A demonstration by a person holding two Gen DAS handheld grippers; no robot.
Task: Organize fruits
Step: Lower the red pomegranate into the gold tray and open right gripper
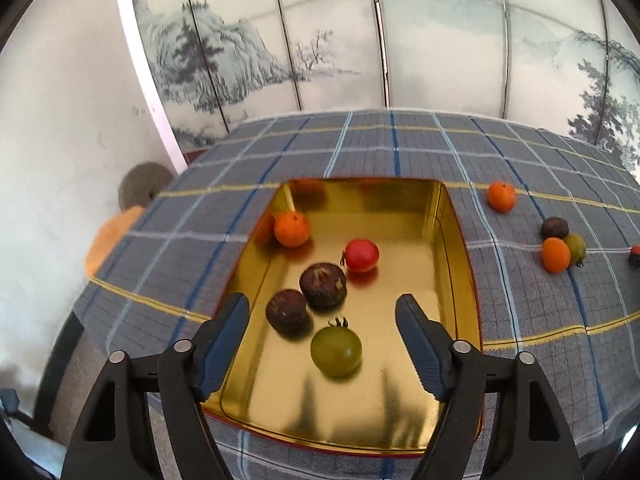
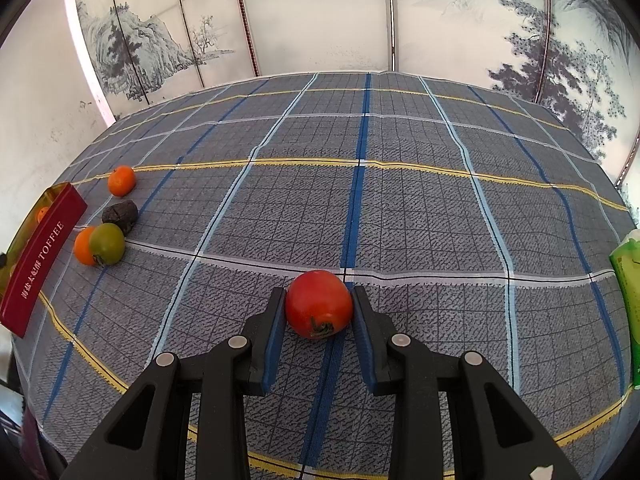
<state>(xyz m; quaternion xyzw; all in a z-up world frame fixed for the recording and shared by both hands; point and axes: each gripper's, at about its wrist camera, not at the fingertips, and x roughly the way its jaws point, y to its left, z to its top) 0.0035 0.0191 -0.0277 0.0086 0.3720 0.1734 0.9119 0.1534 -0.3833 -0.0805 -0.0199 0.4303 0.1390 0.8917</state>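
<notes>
A gold tin tray (image 1: pixel 456 240) on the plaid cloth holds an orange (image 1: pixel 291 229), a red tomato (image 1: pixel 361 255), two dark brown fruits (image 1: pixel 323 285) and a green tomato (image 1: pixel 336 351). My left gripper (image 1: pixel 322 308) is open and empty above the tray's near part. My right gripper (image 2: pixel 319 304) is shut on a red tomato (image 2: pixel 319 304) resting on the cloth. Loose on the cloth by the tray's red side (image 2: pixel 38 268) lie an orange (image 2: pixel 121 180), a dark fruit (image 2: pixel 120 214), another orange (image 2: pixel 84 246) and a green tomato (image 2: pixel 107 243).
A painted folding screen stands behind the table. A green packet (image 2: pixel 630 300) sits at the table's right edge. A grey round object (image 1: pixel 142 184) and an orange one (image 1: pixel 108 236) lie beyond the table's left edge.
</notes>
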